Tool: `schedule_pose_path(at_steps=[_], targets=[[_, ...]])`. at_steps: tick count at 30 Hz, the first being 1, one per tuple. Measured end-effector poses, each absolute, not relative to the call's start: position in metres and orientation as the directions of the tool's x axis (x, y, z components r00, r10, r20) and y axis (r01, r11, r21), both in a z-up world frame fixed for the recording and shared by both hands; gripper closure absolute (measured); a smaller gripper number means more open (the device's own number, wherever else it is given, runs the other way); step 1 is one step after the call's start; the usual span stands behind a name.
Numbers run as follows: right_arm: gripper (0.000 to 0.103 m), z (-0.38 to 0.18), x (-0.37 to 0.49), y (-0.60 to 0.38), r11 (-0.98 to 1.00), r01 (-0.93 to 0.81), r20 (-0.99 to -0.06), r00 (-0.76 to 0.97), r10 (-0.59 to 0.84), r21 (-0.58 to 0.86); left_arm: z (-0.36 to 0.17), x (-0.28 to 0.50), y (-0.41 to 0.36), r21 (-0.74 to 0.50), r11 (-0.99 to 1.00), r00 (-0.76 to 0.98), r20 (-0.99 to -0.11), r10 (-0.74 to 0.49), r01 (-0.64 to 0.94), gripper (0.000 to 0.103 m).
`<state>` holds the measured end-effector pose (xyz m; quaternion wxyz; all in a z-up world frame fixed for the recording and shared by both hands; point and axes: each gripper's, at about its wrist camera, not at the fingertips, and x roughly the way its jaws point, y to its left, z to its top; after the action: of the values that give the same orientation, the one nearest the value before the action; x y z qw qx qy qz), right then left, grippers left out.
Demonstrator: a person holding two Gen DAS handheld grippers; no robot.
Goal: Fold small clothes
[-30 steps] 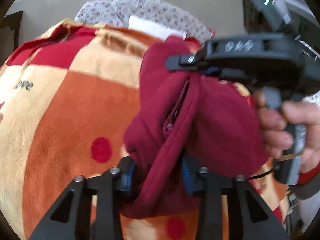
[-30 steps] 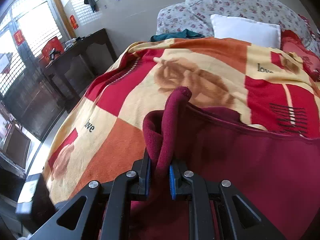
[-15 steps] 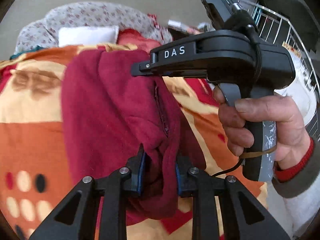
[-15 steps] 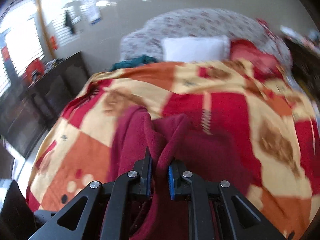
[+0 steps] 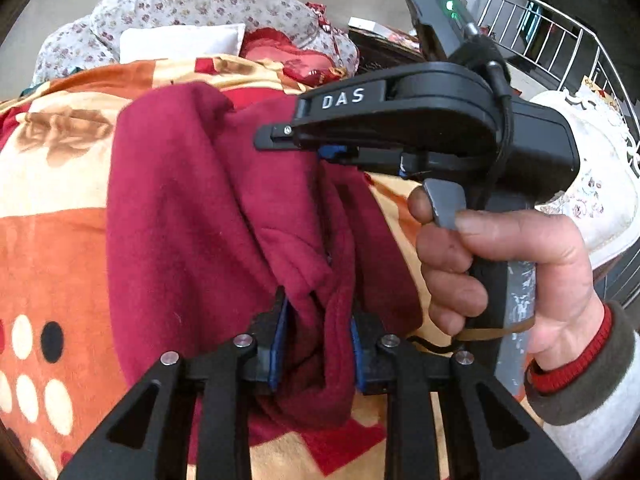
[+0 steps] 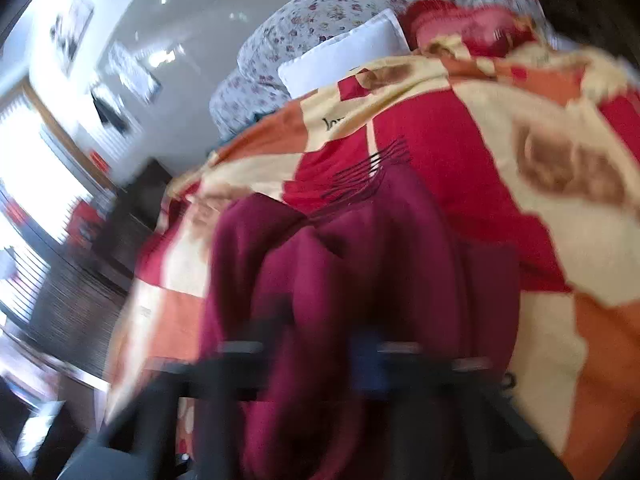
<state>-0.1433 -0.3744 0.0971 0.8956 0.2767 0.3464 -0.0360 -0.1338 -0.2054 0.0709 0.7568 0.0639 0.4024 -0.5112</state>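
A dark red fleece garment (image 5: 192, 216) lies bunched on the patterned blanket (image 5: 48, 240). My left gripper (image 5: 318, 344) is shut on a fold of it near its lower edge. My right gripper (image 5: 332, 152) shows in the left wrist view, held by a hand, its fingers pinching the garment's far right edge. In the blurred right wrist view the garment (image 6: 360, 280) fills the middle and my right gripper (image 6: 320, 352) has cloth between its fingers.
The bed has a floral headboard (image 5: 208, 4), a white pillow (image 5: 180, 42) and a red cushion (image 5: 280, 46). A metal railing (image 5: 560, 40) and a white embroidered cover (image 5: 592, 184) are at right. A dark cabinet (image 6: 120, 216) stands left of the bed.
Both grippers have swung with the garment, drawing its edges together over the blanket. The right wrist view has tilted and blurred from fast motion. Both stay shut on the cloth.
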Motion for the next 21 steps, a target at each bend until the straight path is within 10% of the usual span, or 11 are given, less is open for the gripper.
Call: schedule_pose_path(at_steps=[6, 10, 13, 21], targets=[[0.088, 0.135, -0.151, -0.362, 0.956, 0.261, -0.669, 0.736, -0.108, 0.133, 0.121, -0.163, -0.160, -0.215, 0.418, 0.212, -0.610, -0.763, 0.883, 0.026], [0.086, 0.092, -0.134, -0.377, 0.943, 0.334, -0.738, 0.635, -0.229, -0.005, 0.124, -0.158, -0.140, -0.117, 0.502, 0.339, -0.605, -0.720, 0.857, 0.025], [0.061, 0.096, -0.150, -0.398, 0.913, 0.394, -0.724, 0.660, -0.200, 0.107, 0.105, -0.144, -0.147, -0.060, 0.573, 0.388, -0.677, -0.625, 0.817, 0.025], [0.069, 0.131, -0.207, -0.345, 0.955, 0.182, -0.688, 0.725, 0.031, 0.235, 0.062, -0.126, -0.168, -0.065, 0.605, 0.357, -0.755, -0.550, 0.794, 0.025]])
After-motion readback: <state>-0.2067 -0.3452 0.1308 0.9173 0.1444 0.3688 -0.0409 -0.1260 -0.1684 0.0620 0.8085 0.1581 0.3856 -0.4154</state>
